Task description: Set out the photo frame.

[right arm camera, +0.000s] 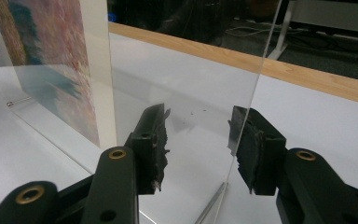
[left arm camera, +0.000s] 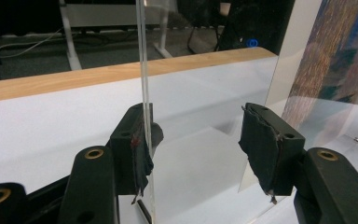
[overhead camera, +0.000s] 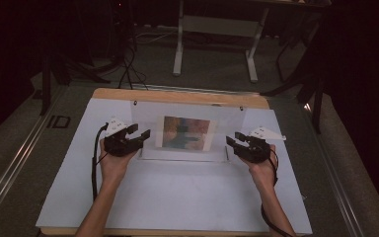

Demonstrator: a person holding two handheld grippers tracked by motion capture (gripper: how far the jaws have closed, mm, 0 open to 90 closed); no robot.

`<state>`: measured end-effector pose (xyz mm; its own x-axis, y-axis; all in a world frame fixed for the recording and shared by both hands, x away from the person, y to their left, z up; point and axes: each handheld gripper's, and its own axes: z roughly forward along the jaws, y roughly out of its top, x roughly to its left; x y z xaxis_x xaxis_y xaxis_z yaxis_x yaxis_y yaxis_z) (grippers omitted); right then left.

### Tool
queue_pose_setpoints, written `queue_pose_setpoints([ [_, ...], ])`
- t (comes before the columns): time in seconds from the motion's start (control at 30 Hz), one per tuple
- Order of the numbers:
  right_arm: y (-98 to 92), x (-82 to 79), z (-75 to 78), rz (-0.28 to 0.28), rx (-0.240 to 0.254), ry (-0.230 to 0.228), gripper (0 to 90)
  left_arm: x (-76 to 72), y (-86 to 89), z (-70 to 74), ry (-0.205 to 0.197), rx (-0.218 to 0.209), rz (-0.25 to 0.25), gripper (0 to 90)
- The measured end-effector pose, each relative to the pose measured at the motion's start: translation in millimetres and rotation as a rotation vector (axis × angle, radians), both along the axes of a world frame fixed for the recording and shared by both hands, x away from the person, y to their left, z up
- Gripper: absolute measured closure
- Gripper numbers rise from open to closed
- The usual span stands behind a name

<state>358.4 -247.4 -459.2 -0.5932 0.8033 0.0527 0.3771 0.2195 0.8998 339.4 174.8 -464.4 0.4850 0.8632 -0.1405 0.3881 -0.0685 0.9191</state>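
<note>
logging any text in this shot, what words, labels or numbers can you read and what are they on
"ID": dark letters on the grey floor, left of the table.
The picture in the clear acrylic frame shows colour patches, no readable words.
A small blue glowing mark behind the table is too blurred to read.

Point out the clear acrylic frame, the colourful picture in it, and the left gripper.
clear acrylic frame (overhead camera: 148, 111): high view, on its bare transparent upper left part.
colourful picture (overhead camera: 186, 132): high view, on the middle of the print.
left gripper (overhead camera: 143, 134): high view, midway between its open fingertips.
</note>
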Motion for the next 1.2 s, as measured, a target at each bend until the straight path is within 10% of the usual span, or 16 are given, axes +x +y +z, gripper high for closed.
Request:
queue_pose_setpoints([
  [1.2,-4.7,-12.4,-1.2,0.016,0.009,0.000,55.9,-13.0,-1.2,1.2,0.012,-0.015,-0.002,44.4],
])
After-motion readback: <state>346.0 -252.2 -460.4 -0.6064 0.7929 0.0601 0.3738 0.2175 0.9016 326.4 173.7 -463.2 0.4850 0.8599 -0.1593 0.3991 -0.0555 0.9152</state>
